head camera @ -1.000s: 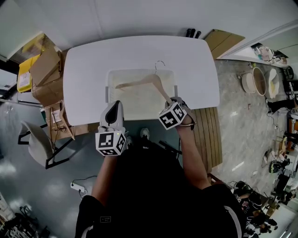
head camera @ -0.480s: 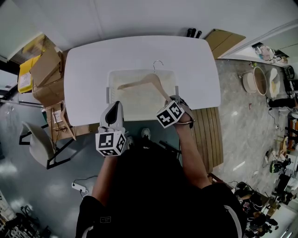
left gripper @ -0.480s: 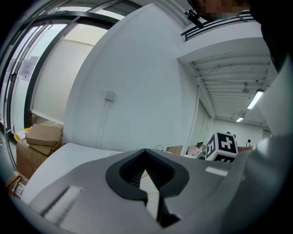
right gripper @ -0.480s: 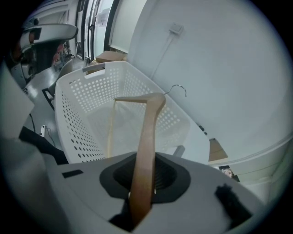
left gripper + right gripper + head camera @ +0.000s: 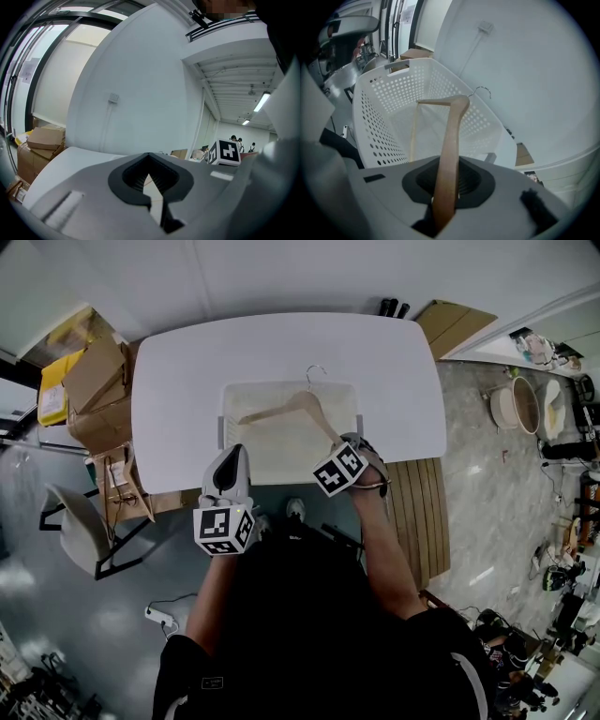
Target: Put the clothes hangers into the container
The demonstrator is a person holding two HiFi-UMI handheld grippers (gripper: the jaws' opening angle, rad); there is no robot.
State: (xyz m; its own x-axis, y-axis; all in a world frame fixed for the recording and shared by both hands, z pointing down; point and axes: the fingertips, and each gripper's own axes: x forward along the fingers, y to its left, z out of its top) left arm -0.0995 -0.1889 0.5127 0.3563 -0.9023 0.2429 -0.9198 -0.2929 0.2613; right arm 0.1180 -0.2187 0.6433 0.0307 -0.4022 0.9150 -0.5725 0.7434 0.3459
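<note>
A white perforated basket (image 5: 226,418) stands on the white table (image 5: 394,381), near its front edge. A wooden clothes hanger (image 5: 298,404) with a metal hook hangs over the basket. My right gripper (image 5: 347,446) is shut on the end of one of its arms, at the basket's front right corner. In the right gripper view the hanger (image 5: 452,136) runs up from the jaws (image 5: 447,197) over the basket (image 5: 375,93). My left gripper (image 5: 228,460) sits at the table's front edge, left of the basket. Its jaws (image 5: 152,197) are shut with nothing between them.
Cardboard boxes (image 5: 94,381) are stacked left of the table, with a white chair (image 5: 75,531) in front of them. A slatted wooden panel (image 5: 422,512) lies on the floor at the right. Two dark objects (image 5: 391,307) stand behind the table's far edge.
The right gripper has rolled slightly, and the hanger has tilted a little with it over the basket. The left gripper has not moved.
</note>
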